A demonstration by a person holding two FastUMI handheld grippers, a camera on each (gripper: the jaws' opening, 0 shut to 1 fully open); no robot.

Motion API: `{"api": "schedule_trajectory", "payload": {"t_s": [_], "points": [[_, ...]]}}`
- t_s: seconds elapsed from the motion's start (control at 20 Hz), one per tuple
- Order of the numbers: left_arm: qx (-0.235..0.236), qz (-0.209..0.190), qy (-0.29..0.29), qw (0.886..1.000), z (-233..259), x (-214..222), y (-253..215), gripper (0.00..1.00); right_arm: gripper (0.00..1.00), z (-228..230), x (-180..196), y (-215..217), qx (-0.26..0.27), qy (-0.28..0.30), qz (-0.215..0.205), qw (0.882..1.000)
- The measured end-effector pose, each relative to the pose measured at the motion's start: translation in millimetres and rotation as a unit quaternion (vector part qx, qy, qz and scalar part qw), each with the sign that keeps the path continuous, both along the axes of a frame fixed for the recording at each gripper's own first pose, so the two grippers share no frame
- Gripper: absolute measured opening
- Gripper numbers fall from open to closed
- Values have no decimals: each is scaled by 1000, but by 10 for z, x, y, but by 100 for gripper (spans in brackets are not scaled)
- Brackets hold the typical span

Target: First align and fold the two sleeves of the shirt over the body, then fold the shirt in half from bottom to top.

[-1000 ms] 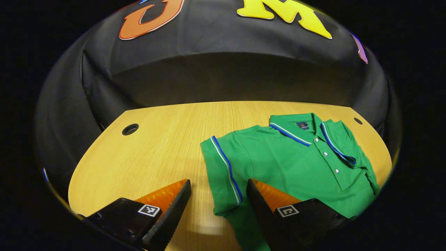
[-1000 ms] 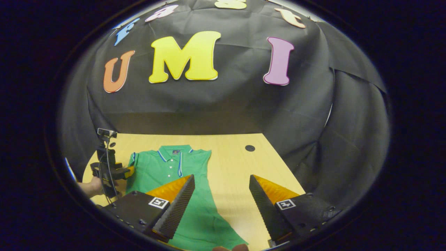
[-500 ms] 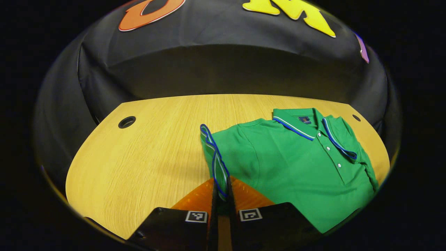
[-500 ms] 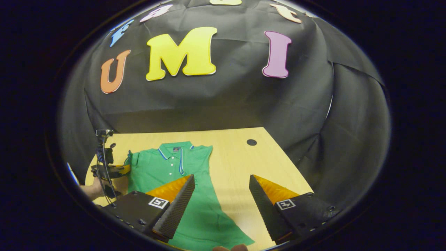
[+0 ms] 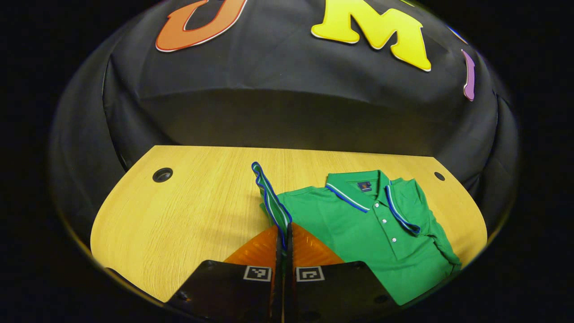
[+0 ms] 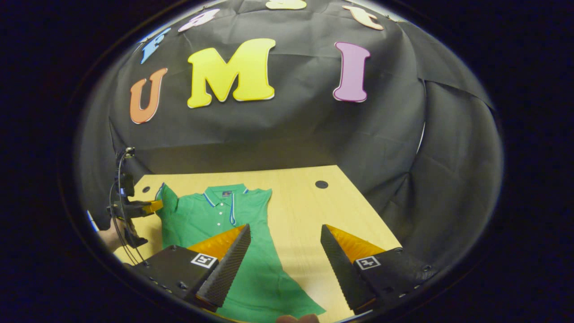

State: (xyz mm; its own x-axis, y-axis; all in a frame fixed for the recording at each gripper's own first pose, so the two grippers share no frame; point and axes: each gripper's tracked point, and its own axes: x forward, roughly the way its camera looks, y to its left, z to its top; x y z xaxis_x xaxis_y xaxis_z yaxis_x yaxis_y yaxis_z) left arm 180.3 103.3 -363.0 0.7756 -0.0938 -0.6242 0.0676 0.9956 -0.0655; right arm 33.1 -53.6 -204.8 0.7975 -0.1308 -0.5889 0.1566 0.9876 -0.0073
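Fingers on the left gripper (image 5: pixel 283 242) are clamped tight on the cuff of the shirt's sleeve (image 5: pixel 270 199), and that's the big change: a second ago those fingers were spread wide on either side of the sleeve, which lay flat on the table. Half a second back they'd just pinched it; now the sleeve stands up off the wood, with its blue-and-white trim twisting above the fingertips. In the right gripper view you can see that gripper (image 6: pixel 153 206) off to the side, a hand (image 6: pixel 106 234) on it, holding the sleeve raised higher than before. The right gripper (image 6: pixel 285 251) hasn't changed at all, fingers spread apart and gripping nothing, hanging over the lower part of the green polo shirt (image 6: pixel 224 233). The shirt lies face up on the wooden table (image 6: pixel 305 211), collar toward the far black wall, its other sleeve already folded in over the body.
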Motion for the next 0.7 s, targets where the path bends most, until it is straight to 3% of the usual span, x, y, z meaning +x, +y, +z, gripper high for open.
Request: {"api": "schedule_trajectory", "payload": {"t_s": [0.2, 0.55, 0.65, 0.7], "points": [[-3, -1, -7, 1000, 194, 57, -497, 7, 96, 204, -97, -159, -11, -21, -3, 1000], [-13, -4, 13, 1000, -22, 140, -1376, 11, 98, 348, -274, -618, -24, -34, -21, 999], [-10, -8, 18, 1000, -74, 144, -1531, 22, 98, 323, -296, -754, -26, -27, -27, 999], [-11, -12, 15, 1000, -62, 145, -1600, 36, 96, 333, -279, -805, -25, -29, -30, 999]]}}
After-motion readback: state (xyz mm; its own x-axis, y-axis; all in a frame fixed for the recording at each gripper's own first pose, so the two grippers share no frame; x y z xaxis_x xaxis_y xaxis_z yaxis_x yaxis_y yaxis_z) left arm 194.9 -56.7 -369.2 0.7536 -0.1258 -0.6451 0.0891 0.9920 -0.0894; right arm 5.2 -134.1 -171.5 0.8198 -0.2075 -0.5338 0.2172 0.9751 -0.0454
